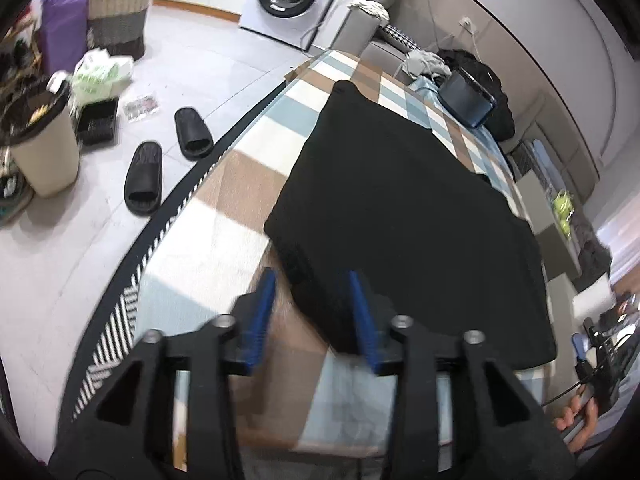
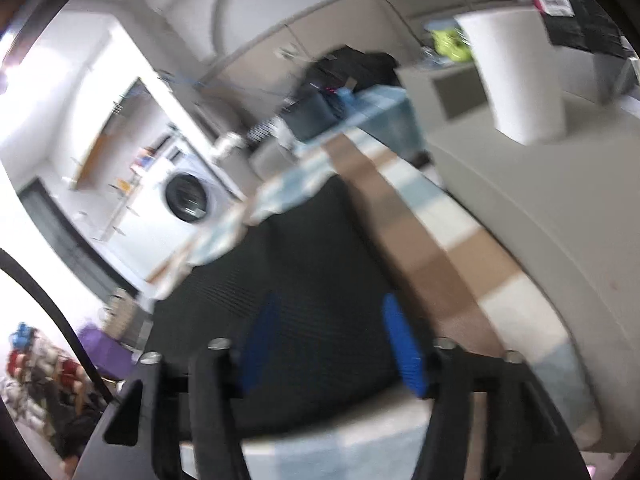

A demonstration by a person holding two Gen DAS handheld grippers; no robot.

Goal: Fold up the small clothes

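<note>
Black garment (image 1: 404, 208) lies flat on the checked surface (image 1: 224, 184), folded edge toward the cameras. Left gripper (image 1: 312, 316) fingers parted, near corner of cloth under the gap, pads not pressing it. Left view alone shows slippers (image 1: 144, 178) on the floor and a hand (image 1: 580, 420) holding the other tool. Right view, blurred: right gripper (image 2: 332, 344) fingers apart above the cloth; only here a white paper roll (image 2: 516, 72).
</note>
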